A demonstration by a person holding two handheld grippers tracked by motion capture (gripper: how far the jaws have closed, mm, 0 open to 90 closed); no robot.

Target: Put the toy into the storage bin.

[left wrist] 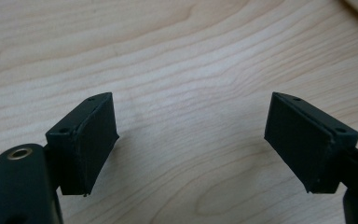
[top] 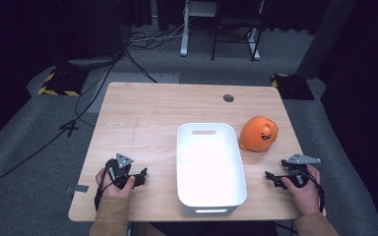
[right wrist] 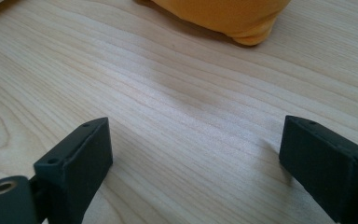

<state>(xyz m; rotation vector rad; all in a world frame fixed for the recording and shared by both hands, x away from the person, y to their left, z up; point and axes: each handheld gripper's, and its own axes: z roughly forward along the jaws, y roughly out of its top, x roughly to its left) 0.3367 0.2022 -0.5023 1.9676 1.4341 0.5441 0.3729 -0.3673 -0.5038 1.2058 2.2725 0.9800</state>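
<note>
Down at the near edge of the surface, the left tongs sit low with jaws spread wide and nothing between them but bare wood. The right tongs at the other near corner are parted just as wide and also grip nothing. Between the two stands one white tub, empty inside. Just beyond the right tongs, beside the tub's far right corner, lies one orange plush, round and soft, with a small dark smiling face.

Orange smiling plush toy just beside white bin, on table
</note>
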